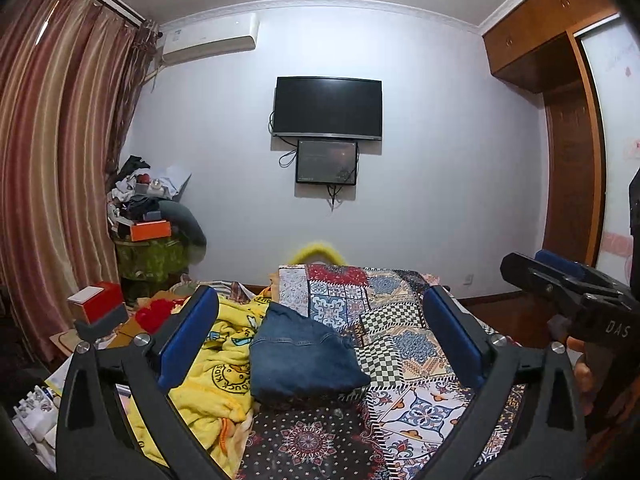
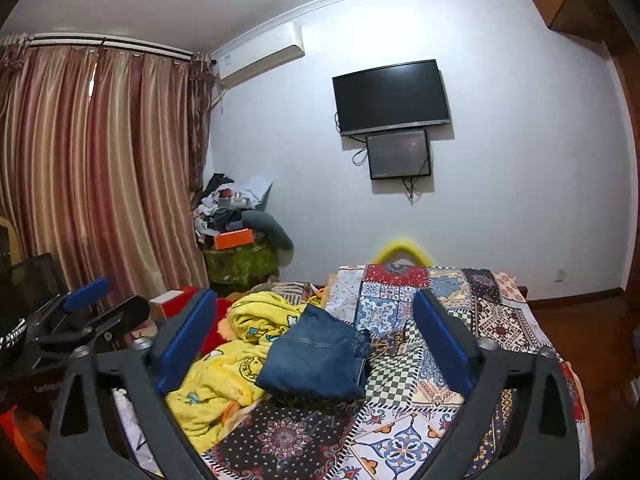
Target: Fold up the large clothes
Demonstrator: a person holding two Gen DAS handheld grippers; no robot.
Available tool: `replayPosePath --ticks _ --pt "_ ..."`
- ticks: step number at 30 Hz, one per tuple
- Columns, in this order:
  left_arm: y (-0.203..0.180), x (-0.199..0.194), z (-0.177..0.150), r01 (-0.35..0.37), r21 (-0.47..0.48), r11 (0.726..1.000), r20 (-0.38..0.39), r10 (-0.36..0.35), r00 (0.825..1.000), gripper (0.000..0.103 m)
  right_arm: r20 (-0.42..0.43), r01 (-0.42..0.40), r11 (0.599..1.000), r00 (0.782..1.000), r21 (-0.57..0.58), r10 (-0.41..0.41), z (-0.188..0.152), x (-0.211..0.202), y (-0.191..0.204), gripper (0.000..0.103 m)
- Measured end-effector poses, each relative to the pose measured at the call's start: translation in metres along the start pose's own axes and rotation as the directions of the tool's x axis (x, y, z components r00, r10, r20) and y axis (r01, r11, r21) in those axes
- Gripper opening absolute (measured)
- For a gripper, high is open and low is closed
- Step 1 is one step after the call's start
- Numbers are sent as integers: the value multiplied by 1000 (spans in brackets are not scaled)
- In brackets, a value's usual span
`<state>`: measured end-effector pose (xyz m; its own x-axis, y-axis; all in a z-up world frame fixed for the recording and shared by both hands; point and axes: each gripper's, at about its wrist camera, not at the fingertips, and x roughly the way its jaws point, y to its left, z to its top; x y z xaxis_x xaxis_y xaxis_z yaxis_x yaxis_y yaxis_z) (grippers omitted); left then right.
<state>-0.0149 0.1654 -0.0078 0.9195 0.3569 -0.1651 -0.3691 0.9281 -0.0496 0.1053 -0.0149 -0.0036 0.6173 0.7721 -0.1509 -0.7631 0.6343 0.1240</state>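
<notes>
Left hand-held gripper [image 1: 320, 344] raised above the bed [image 1: 420, 360], jaws spread wide, nothing between the blue pads [image 1: 188, 336]. Right hand-held gripper [image 2: 316, 344] likewise wide open and empty, held level with the left one and pointing the same way down the bed. Each visible at the edge of the other's view: right one at the far right of the left wrist view, left one at the far left of the right wrist view, well apart.

Folded blue jeans [image 1: 300, 360] lying ahead of and below both sets of jaws, framed between the fingers in both views, touched by neither. Compact rectangular bundle, resting on the patchwork bedspread [image 1: 400, 312], left edge overlapping a crumpled yellow blanket [image 1: 224, 360] printed with duck figures.

Beyond the jeans, straight ahead of the fingers: white wall with a dark television [image 1: 327, 106] and a smaller screen [image 1: 326, 162] hung just beneath. Ahead and left: striped curtains [image 1: 60, 160], air conditioner [image 1: 208, 40] high on the wall, a cluttered pile [image 1: 152, 208] in the corner. Ahead and right: wooden wardrobe [image 1: 560, 80].
</notes>
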Motion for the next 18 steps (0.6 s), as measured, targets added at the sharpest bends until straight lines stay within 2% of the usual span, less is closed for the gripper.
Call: replayPosePath --ticks 4,18 --pt "-5 -1 -2 -4 8 1000 1 4 1000 102 -5 24 999 1000 -23 -24 -1 2 3 103" --pt "-1 6 -7 -14 -1 1000 -4 14 1000 103 -22 24 999 999 -23 -25 -10 -4 0 103"
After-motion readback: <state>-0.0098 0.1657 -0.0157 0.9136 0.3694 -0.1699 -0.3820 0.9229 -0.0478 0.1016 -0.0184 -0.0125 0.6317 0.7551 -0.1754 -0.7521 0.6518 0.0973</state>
